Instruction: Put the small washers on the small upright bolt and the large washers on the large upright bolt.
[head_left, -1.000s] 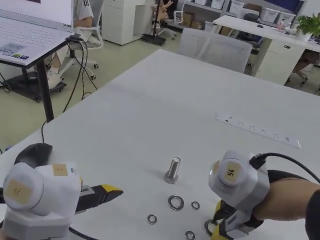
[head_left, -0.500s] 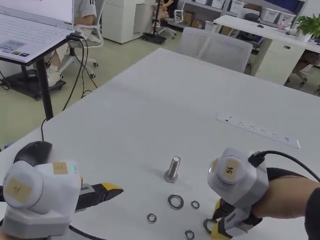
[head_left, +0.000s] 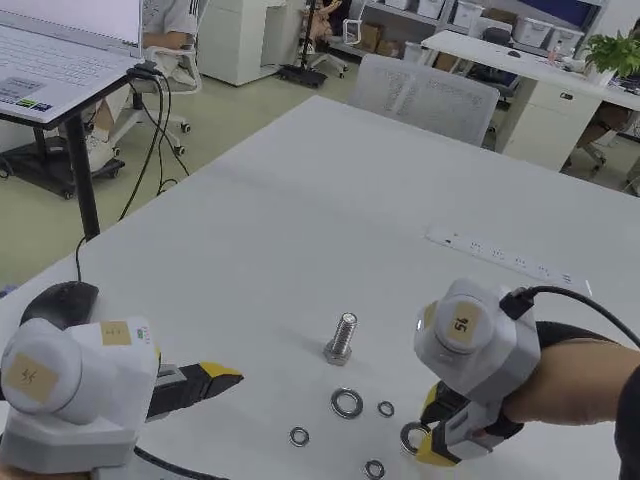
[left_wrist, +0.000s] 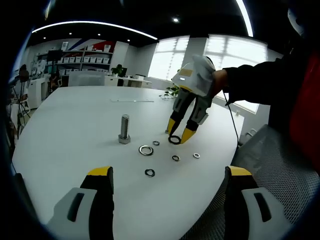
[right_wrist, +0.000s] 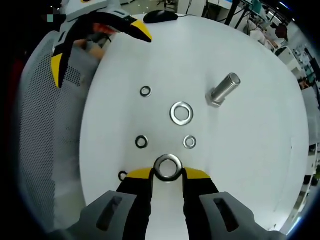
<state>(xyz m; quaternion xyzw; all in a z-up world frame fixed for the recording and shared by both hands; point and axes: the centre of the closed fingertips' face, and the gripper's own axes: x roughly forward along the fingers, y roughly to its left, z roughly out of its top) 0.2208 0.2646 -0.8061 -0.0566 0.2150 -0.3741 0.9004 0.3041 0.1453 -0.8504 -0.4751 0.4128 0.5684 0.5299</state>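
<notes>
Right gripper (right_wrist: 167, 173) pinches silvery, possibly raised washer (right_wrist: 167, 158).

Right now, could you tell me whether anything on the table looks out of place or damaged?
Nothing looks damaged or askew. The bolt stands upright, loose washers lie flat near it, and the right gripper holds a large washer. One oddity: I count a single bolt for two washer sizes.

We see a white table (head_left: 300, 200) bearing an upright bolt (head_left: 341, 338); near the bolt lie one large washer (head_left: 347, 403) and several small washers (head_left: 386, 408), beyond it seemingly a power strip (head_left: 505, 260).
</notes>
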